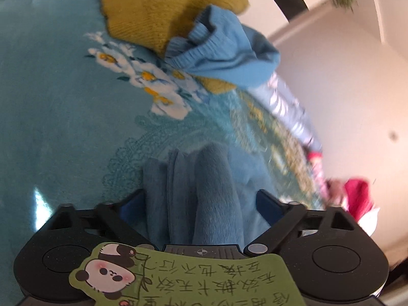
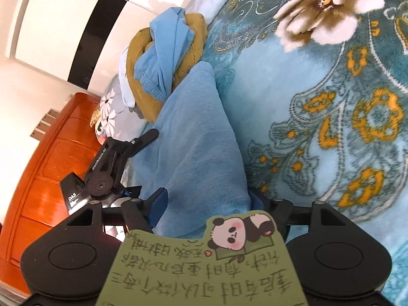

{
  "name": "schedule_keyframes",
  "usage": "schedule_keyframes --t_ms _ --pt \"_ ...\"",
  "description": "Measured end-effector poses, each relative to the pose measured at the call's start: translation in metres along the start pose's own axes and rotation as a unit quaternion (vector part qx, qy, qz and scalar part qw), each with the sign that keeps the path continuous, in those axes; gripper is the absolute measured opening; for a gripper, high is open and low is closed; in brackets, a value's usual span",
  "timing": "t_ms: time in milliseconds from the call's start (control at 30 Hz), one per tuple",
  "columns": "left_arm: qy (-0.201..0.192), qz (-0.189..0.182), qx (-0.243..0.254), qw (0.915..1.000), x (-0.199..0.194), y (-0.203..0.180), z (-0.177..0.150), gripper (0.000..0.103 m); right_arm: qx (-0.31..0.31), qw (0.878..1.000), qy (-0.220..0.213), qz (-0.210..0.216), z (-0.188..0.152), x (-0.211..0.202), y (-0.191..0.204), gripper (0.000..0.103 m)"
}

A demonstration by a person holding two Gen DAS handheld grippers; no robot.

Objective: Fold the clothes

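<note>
A soft blue garment (image 1: pixel 204 191) is bunched between the jaws of my left gripper (image 1: pixel 204 201), which is shut on it just above the teal floral blanket (image 1: pixel 51 102). My right gripper (image 2: pixel 204 199) is shut on another part of the same blue garment (image 2: pixel 196 137), which stretches away from it in a long fold. The left gripper (image 2: pixel 119 153) also shows in the right wrist view, at the garment's left edge. The fingertips of both grippers are hidden by cloth.
A mustard knit sweater (image 1: pixel 158 12) and a light blue knit top (image 1: pixel 224 48) lie piled at the far side of the blanket; the pile also shows in the right wrist view (image 2: pixel 163 58). A pink item (image 1: pixel 357 196) lies at the bed's edge. An orange wooden headboard (image 2: pixel 51 158) stands left.
</note>
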State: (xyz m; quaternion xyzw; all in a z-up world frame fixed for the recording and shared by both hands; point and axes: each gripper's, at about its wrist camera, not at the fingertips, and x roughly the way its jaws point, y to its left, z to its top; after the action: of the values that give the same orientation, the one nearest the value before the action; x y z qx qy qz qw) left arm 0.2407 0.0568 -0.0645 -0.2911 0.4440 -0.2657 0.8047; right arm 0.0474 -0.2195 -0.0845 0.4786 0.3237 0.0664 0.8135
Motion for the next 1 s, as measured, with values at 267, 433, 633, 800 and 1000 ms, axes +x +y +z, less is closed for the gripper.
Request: schedule_keyframes --t_ms 267,433,633,800,1000 --pt "-0.030 0.008 -0.005 0.9995 -0.017 -0.006 -0.006 0.023 0.013 1.000 0.004 0.006 0.006 0.005 0.003 0.022" --pt "-0.052 -0.013 0.006 0.9985 -0.049 -0.024 -0.021 0.019 -0.024 0.999 0.020 0.023 0.036 -0.015 0.009 0.017" --pt "-0.046 -0.046 -0.001 0.9979 -0.080 -0.038 -0.073 0.018 -0.128 0.988 0.086 0.026 0.090 -0.056 0.020 0.017" --pt "-0.020 -0.043 0.012 0.9988 -0.067 -0.046 -0.104 0.018 -0.167 0.979 0.113 -0.007 0.117 -0.081 0.008 0.017" --pt "-0.019 -0.006 0.033 0.9992 -0.056 -0.041 -0.110 0.018 -0.141 0.981 0.124 -0.038 0.110 -0.073 -0.030 0.016"
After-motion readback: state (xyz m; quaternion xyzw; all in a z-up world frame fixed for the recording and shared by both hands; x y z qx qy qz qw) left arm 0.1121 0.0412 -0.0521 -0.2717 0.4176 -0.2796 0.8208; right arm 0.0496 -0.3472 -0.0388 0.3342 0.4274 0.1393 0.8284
